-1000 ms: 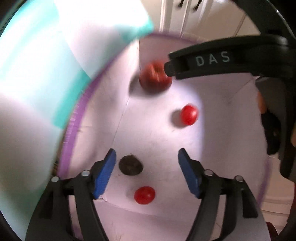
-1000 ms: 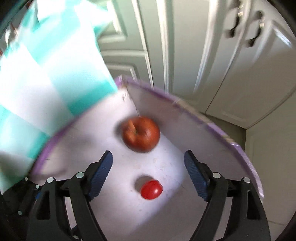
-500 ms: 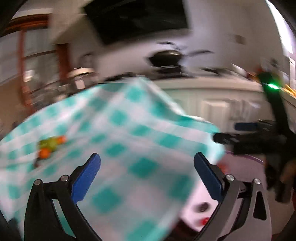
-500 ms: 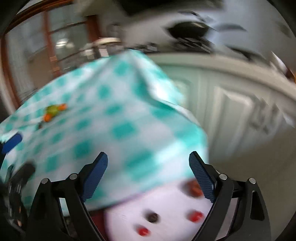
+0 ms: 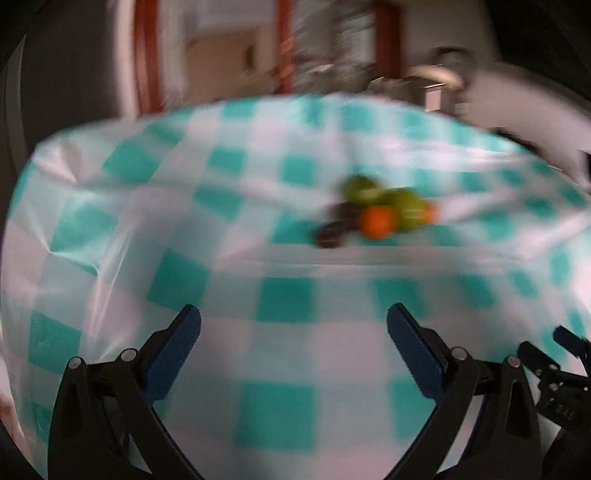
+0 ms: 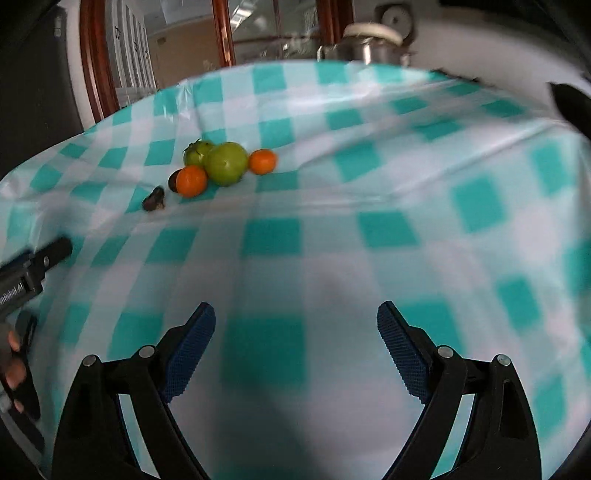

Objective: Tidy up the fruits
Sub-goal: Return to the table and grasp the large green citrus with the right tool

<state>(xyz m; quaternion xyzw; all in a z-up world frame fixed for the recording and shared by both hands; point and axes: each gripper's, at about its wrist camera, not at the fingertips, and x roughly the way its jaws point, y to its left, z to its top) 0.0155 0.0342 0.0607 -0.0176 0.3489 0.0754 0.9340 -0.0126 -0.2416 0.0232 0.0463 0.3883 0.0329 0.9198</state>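
Note:
A cluster of fruit lies on the teal-and-white checked tablecloth [image 6: 332, 236]: a big green fruit [image 6: 226, 163], a smaller green one [image 6: 197, 152] behind it, two oranges [image 6: 191, 180] [image 6: 262, 161], and two dark fruits [image 6: 154, 198] at the left. The left wrist view shows the same cluster blurred, with an orange [image 5: 377, 220] in front. My left gripper [image 5: 293, 350] is open and empty, well short of the fruit. My right gripper [image 6: 295, 345] is open and empty, also well short. The left gripper's body [image 6: 33, 266] shows at the right wrist view's left edge.
The table's far edge meets wood-framed glass doors [image 6: 221, 33] and a metal pot [image 6: 369, 44] on a white counter. The right gripper's body [image 5: 561, 380] shows at the left wrist view's lower right.
Both grippers have swung up from the white purple-rimmed container with the apple and red fruits beside the table and now face across the tabletop toward the fruit cluster. Both stay open.

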